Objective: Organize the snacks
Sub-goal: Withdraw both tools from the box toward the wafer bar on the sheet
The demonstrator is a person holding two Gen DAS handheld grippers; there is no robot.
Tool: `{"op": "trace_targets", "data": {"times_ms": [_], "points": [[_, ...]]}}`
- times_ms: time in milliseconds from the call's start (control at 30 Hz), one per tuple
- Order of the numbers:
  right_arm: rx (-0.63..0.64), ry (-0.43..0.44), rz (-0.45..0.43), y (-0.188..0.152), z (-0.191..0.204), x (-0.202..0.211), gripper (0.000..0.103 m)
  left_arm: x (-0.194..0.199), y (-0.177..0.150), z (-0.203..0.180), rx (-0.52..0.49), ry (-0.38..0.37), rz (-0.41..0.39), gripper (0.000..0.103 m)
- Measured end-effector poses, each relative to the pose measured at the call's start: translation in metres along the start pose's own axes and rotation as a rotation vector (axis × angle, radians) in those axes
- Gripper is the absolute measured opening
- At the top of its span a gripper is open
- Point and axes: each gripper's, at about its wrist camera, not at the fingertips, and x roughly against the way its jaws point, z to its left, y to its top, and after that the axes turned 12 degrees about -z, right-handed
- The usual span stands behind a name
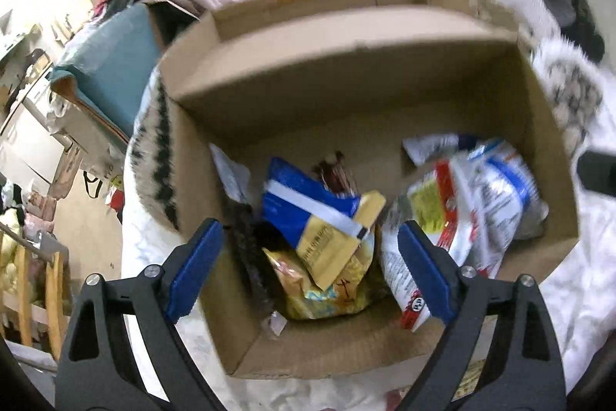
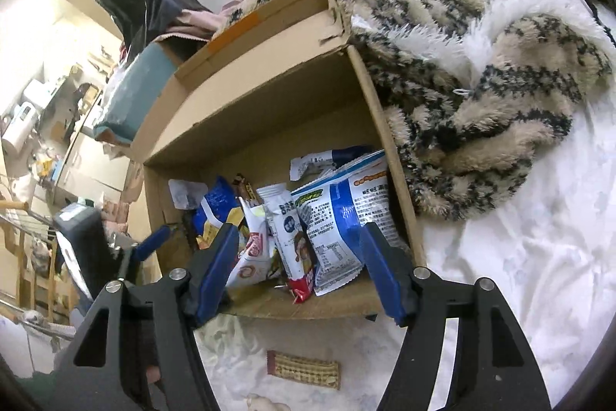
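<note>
Blue-white snack bag carries dense Chinese print, brand unreadable.

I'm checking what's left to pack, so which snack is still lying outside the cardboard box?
The flat tan-and-red wafer packet on the white bedsheet, just in front of the cardboard box. Every other visible snack sits inside the box.

- We see a plain brown cardboard box with an orange strip of tape on its far flap.
- Our left tool and right tool are black with blue pads.
- The blanket is beige fleece with black zigzag stripes.
- One snack bag is blue and gold with a white band; another is white and blue.
- The bed sheet is white.
- A tan wafer packet has red-brown ends.
</note>
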Motion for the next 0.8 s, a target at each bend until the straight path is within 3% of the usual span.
{"op": "trace_targets", "data": {"times_ms": [167, 467, 800], "points": [[-0.005, -0.006, -0.007, -0.007, -0.001, 0.013, 0.069, 0.024, 0.001, 0.015, 0.077, -0.025, -0.018, 0.09], [0.003, -0.032, 0.007, -0.025, -0.004, 0.03, 0.069, 0.054, -0.008, 0.021, 0.085, -0.027, -0.032, 0.09], [-0.032, -0.045, 0.06, -0.052, -0.009, 0.042, 0.069, 0.074, -0.036, 0.027, 0.142, -0.045, 0.025, 0.09]]}}
